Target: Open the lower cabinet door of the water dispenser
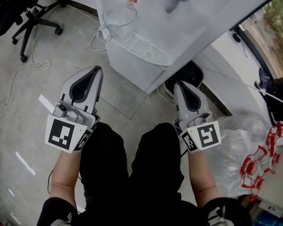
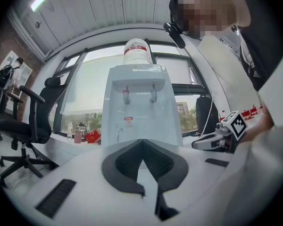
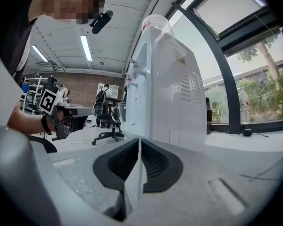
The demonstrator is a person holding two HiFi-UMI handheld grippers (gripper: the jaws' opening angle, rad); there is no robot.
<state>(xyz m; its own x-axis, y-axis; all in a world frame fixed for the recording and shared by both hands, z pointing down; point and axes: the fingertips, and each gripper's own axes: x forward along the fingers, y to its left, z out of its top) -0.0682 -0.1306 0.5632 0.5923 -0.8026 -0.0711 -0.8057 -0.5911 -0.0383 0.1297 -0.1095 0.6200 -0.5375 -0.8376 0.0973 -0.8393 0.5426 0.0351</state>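
Left tongs (image 1: pixel 97 70) closed and empty, right tongs (image 1: pixel 180 85) closed and empty, both facing water dispenser (image 1: pixel 131 66)

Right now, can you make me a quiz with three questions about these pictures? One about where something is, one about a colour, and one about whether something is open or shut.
1. In the head view, where is the chair from the dispenser?
A. To its left
B. To its right
C. On top of it

2. What colour is the dispenser?
A. Red
B. White
C. Green

3. How is the right tool?
A. Wide open
B. Shut on a cup
C. Shut, with nothing in it

Answers:
1 A: the chair sits at the top left, and the dispenser is further right.
2 B: its whole body is white.
3 C: its jaws are together with nothing between them.
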